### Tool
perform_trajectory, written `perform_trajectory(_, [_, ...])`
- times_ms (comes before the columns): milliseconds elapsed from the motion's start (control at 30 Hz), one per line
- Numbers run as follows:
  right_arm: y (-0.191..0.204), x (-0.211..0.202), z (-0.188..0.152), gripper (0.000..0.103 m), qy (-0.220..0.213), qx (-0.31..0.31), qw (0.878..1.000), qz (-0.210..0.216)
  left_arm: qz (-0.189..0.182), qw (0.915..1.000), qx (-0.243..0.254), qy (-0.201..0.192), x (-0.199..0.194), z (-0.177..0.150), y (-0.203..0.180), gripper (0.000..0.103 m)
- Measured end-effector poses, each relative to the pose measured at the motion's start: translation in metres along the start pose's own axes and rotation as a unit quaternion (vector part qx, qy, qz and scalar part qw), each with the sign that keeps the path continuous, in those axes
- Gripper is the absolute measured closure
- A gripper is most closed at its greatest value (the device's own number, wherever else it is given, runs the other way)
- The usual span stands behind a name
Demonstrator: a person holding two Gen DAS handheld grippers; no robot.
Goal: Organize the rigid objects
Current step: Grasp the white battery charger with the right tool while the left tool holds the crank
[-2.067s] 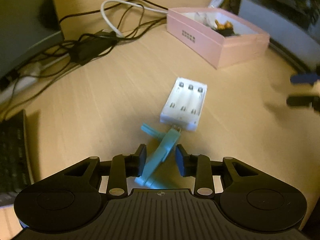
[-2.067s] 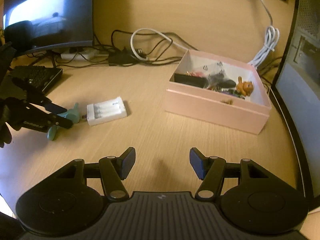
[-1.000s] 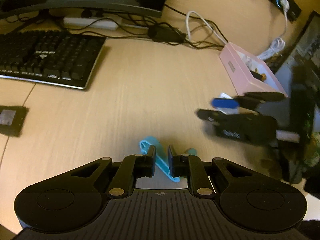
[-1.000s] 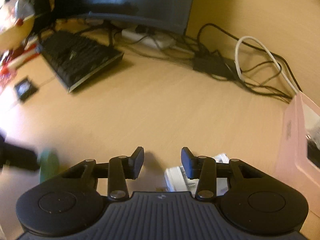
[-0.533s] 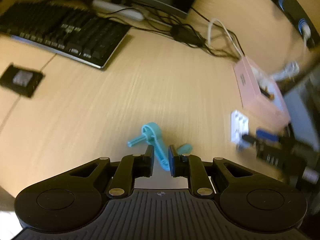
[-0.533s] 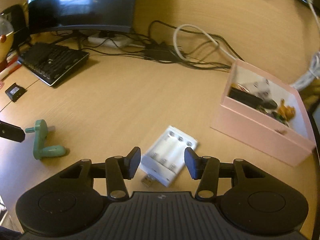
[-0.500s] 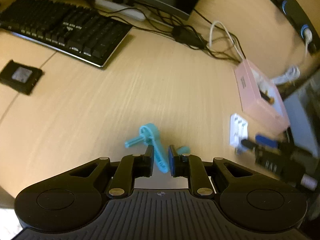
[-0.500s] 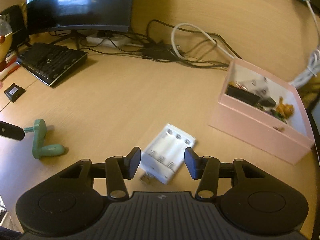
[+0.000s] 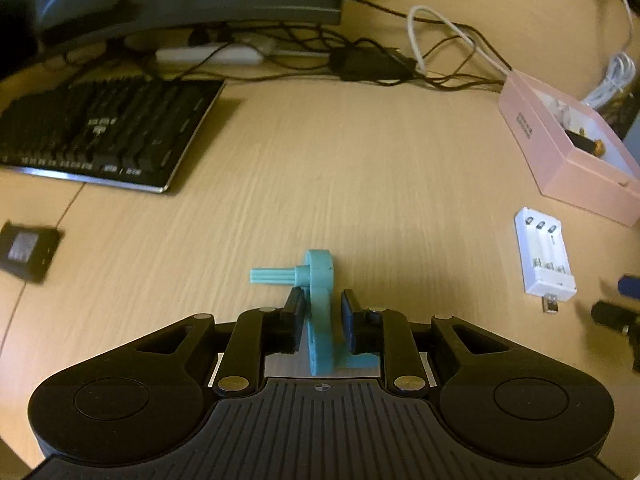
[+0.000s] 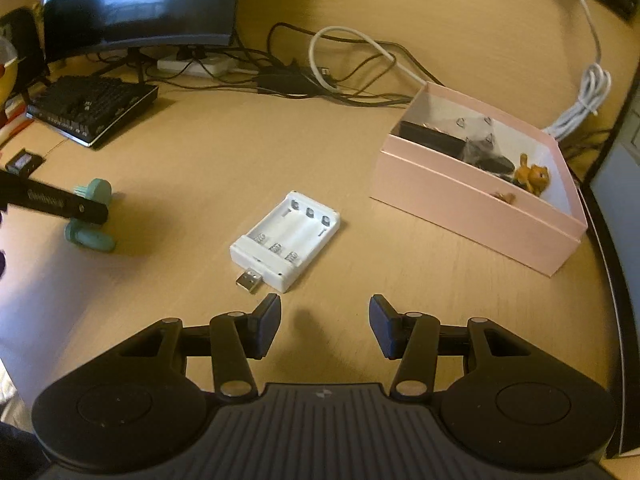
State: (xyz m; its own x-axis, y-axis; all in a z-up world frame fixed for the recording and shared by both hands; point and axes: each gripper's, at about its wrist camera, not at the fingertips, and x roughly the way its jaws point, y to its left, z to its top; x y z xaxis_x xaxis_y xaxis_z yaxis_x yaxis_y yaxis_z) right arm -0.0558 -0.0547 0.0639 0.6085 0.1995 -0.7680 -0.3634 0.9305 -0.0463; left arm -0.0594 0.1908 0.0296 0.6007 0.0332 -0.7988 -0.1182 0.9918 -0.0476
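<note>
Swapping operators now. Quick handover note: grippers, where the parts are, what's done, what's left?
Left gripper: jaws opening around the teal crank handle, which rests on the desk; right pad clear of it.
Right gripper: open, empty, hovering just short of the white battery charger.
Pink box: at the desk's right, already holds several small items.
Done: those items boxed.
Left: probably charger and crank into the box.

No wording reads clearly anywhere. The pink box (image 9: 548, 148) carries a small dark print on its side wall, too blurred to read. The keyboard (image 9: 108, 136) keys show pale marks, equally illegible.
</note>
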Motion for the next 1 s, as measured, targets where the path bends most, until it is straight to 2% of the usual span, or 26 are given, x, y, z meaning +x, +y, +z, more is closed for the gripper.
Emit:
perform_trajectory(200, [0.0,0.024,0.02,0.054,0.012,0.068,0.997,0.041,-0.016,0.9996,0.022,0.002,-0.005,-0.006,-0.006,0.086])
perform_trajectory(300, [0.007,0.041,0.03,0.051,0.003,0.093,0.995,0.033,-0.022,0.9989,0.04,0.006,-0.007,-0.008,-0.008,0.087])
perform_trajectory(333, [0.01,0.046,0.033,0.046,0.0,0.104,0.994,0.026,-0.025,0.9987,0.044,0.006,-0.008,-0.009,-0.008,0.087])
perform_trajectory(400, [0.017,0.058,0.039,0.043,0.004,0.119,0.993,0.022,-0.032,0.9984,0.046,0.006,-0.009,-0.011,-0.006,0.087])
perform_trajectory(467, [0.025,0.068,0.041,0.035,0.004,0.116,0.993,0.022,-0.039,0.998,0.05,0.006,-0.01,-0.012,-0.004,0.087])
perform_trajectory(600, [0.045,0.075,0.042,0.034,-0.01,0.08,0.997,-0.004,-0.056,0.9968,0.056,0.001,-0.011,-0.014,0.002,0.087])
perform_trajectory(633, [0.047,0.076,0.041,0.035,-0.011,0.071,0.997,-0.013,-0.06,0.9964,0.059,-0.001,-0.011,-0.014,0.003,0.087])
perform_trajectory(667, [0.05,0.075,0.04,0.042,-0.014,0.061,0.998,-0.02,-0.064,0.9961,0.061,-0.002,-0.011,-0.015,0.004,0.087])
perform_trajectory(733, [0.051,0.071,0.041,0.055,-0.01,0.051,0.999,-0.006,-0.071,0.9952,0.067,-0.004,-0.01,-0.014,0.006,0.087])
perform_trajectory(867, [0.05,0.053,0.038,0.056,0.0,0.041,0.999,0.0,-0.095,0.9915,0.089,-0.003,-0.01,-0.014,0.009,0.088])
perform_trajectory(1000, [0.037,0.016,0.032,0.056,-0.023,0.047,0.999,-0.008,-0.133,0.9844,0.116,0.007,-0.014,-0.013,-0.003,0.089])
